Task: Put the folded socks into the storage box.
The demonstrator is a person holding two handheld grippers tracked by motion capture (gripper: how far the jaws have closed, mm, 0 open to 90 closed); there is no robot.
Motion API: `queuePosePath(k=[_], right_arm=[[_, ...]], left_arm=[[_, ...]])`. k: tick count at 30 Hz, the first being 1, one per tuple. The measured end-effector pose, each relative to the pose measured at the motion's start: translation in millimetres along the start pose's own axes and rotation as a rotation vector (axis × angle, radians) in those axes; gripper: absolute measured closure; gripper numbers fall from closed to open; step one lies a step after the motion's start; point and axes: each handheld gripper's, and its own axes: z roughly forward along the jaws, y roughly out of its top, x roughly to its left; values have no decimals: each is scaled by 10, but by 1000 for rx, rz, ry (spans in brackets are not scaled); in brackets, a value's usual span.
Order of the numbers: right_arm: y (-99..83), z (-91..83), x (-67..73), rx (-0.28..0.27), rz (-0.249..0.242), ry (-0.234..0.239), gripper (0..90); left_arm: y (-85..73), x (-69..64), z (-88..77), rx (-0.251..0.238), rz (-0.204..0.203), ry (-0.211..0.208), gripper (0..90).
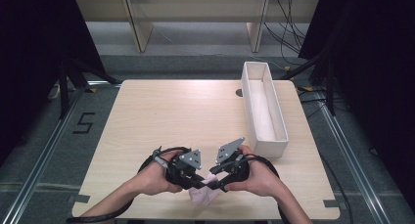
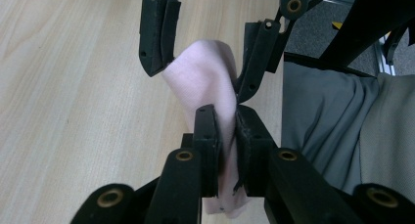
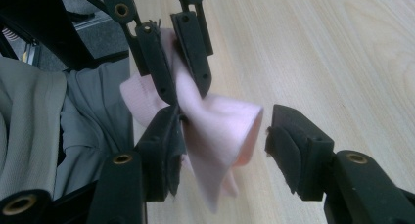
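Observation:
A pale pink cloth (image 1: 204, 194) hangs just above the wooden table (image 1: 166, 111) near its front edge, between the two hand-held grippers. My left gripper (image 1: 197, 183) is shut on it; in the left gripper view the cloth (image 2: 205, 79) is pinched between the two close jaws (image 2: 227, 131). My right gripper (image 1: 216, 178) stands open. In the right gripper view its jaws (image 3: 222, 122) straddle a loose fold of the cloth (image 3: 220, 136): the left pad touches it, the right pad stands apart. The two grippers face each other, nearly tip to tip.
A long white box (image 1: 248, 104) stands along the table's right side, a pale lining inside. The person's grey trousers (image 2: 333, 116) lie just past the front edge. Dark stands and cables surround the table.

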Motion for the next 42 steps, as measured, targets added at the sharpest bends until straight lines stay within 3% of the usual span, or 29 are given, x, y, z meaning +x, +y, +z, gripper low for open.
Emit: queuePosePath(k=[4,13,17,21,22,24,25,26,27,28,30,31,34,36,37,38,40,41,42], right_arm=[[-10,5,-3,3,-19,-3,494],[-26,-37,18,-2,-49,11,710],[-23,-53,27,-3,-43,12,751],[-14,-61,35,10,-17,-3,664],[-4,-54,19,6,-53,-13,621],[8,-38,17,15,-71,-9,582],[9,-36,38,29,-43,0,571],[20,-27,19,19,-85,-4,558],[21,-24,35,26,-66,4,535],[28,-15,20,18,-101,4,520],[24,-6,30,27,-87,21,529],[27,5,13,20,-127,25,543],[12,13,38,25,-101,49,606],[10,20,24,8,-131,50,649],[-1,10,44,14,-98,53,677],[2,7,21,3,-135,50,709],[-18,-13,54,12,-88,53,758],[-16,-18,40,0,-117,53,781],[-15,-23,32,-10,-134,48,797]], left_arm=[[0,-1,5,3,0,-3,806],[1,9,-34,9,7,2,806],[8,13,-53,10,8,7,806],[12,2,-60,18,16,3,807],[14,-2,-62,21,16,0,807],[18,-4,-64,21,20,-6,807],[19,-6,-64,21,22,-7,807],[20,-9,-63,22,23,-10,807],[18,-16,-56,14,16,-12,807],[18,-18,-54,16,17,-17,807],[18,-19,-52,18,16,-20,807],[18,-16,-53,18,15,-22,807],[15,-14,-46,22,16,-29,807],[15,-7,-48,32,24,-28,807],[15,-2,-52,34,25,-30,807],[14,-1,-56,32,24,-28,807],[13,-1,-62,20,13,-26,807],[14,6,-73,26,24,-26,807],[14,5,-80,10,10,-20,807]])
